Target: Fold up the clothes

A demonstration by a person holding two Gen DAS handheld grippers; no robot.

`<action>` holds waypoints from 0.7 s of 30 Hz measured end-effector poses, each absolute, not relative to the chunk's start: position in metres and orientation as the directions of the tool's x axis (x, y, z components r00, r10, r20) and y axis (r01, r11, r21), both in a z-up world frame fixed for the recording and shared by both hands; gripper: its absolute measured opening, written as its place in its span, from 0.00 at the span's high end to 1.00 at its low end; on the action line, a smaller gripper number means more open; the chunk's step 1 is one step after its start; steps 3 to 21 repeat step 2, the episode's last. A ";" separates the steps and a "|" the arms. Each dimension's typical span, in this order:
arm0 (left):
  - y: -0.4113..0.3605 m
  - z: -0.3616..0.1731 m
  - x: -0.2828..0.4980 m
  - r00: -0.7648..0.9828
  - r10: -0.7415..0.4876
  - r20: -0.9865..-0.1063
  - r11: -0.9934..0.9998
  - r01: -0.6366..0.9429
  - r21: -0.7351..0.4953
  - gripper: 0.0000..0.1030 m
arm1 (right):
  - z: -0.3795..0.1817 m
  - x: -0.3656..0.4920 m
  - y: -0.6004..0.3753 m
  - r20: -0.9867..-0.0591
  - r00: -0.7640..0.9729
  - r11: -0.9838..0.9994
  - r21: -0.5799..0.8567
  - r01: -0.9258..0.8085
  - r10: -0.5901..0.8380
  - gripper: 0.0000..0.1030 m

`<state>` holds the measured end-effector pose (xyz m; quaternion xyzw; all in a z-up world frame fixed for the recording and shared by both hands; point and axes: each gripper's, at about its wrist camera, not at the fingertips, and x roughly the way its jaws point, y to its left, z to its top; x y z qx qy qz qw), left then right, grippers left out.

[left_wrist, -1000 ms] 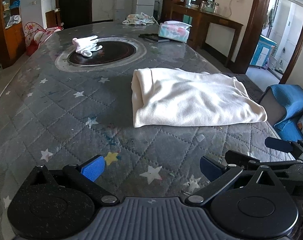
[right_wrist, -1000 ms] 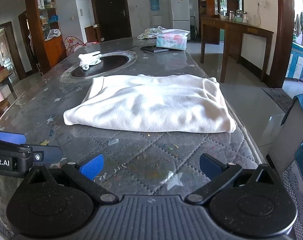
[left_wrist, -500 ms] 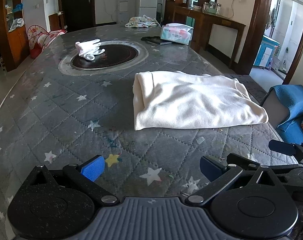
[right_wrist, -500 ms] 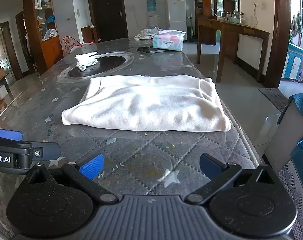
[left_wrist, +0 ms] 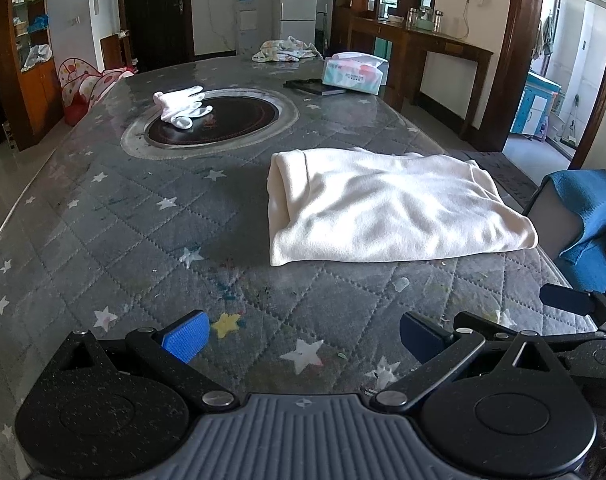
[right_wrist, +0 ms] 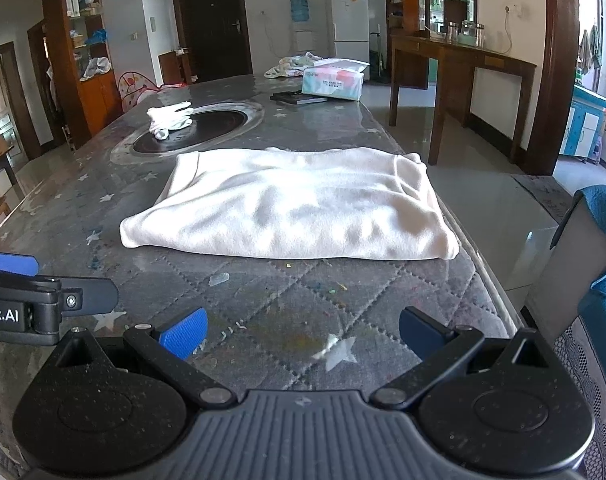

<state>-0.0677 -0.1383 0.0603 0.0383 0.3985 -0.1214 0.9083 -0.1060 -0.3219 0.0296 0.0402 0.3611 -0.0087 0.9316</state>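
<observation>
A cream-white garment [left_wrist: 387,208] [right_wrist: 299,208] lies folded into a flat rectangle near the right edge of the grey star-patterned quilted table [left_wrist: 115,216] [right_wrist: 271,300]. My left gripper [left_wrist: 303,334] hovers open over the near table edge, well short of the garment, with nothing between its blue pads. My right gripper [right_wrist: 301,330] is open too and empty, facing the garment's near hem from a short distance. Each gripper shows at the side of the other's view.
White gloves [left_wrist: 181,106] lie on a dark round inset [left_wrist: 219,120] at mid table. A tissue pack [left_wrist: 353,72], a dark flat item [left_wrist: 311,86] and crumpled cloth [left_wrist: 285,50] sit at the far end. A blue-covered chair [left_wrist: 583,216] stands right of the table.
Both grippers have drawn back slightly and tilted up, so the garment sits a little farther away in both views. The garment has not moved and both grippers stay open.
</observation>
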 end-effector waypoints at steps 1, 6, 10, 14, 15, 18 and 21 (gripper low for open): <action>-0.138 0.060 -0.068 0.653 -0.191 -0.733 0.967 0.252 -0.028 0.00 | 0.030 -0.106 -0.322 -0.674 0.739 0.997 0.068 0.045 0.013 0.00; -0.138 0.060 -0.068 0.653 -0.192 -0.733 0.967 0.253 -0.028 0.00 | 0.030 -0.106 -0.322 -0.674 0.738 0.997 0.068 0.044 0.013 0.00; -0.138 0.060 -0.068 0.653 -0.192 -0.733 0.967 0.253 -0.028 0.00 | 0.030 -0.106 -0.322 -0.674 0.738 0.997 0.068 0.044 0.013 0.00; -0.138 0.060 -0.068 0.653 -0.192 -0.733 0.967 0.253 -0.028 0.00 | 0.030 -0.106 -0.322 -0.674 0.738 0.997 0.068 0.044 0.013 0.00; -0.138 0.060 -0.068 0.653 -0.192 -0.733 0.967 0.253 -0.028 0.00 | 0.030 -0.106 -0.322 -0.674 0.738 0.997 0.068 0.044 0.013 0.00; -0.138 0.060 -0.068 0.653 -0.192 -0.733 0.967 0.253 -0.028 0.00 | 0.030 -0.106 -0.322 -0.674 0.738 0.997 0.068 0.044 0.013 0.00; -0.138 0.060 -0.068 0.653 -0.192 -0.733 0.967 0.253 -0.028 0.00 | 0.030 -0.106 -0.322 -0.674 0.738 0.997 0.068 0.044 0.013 0.00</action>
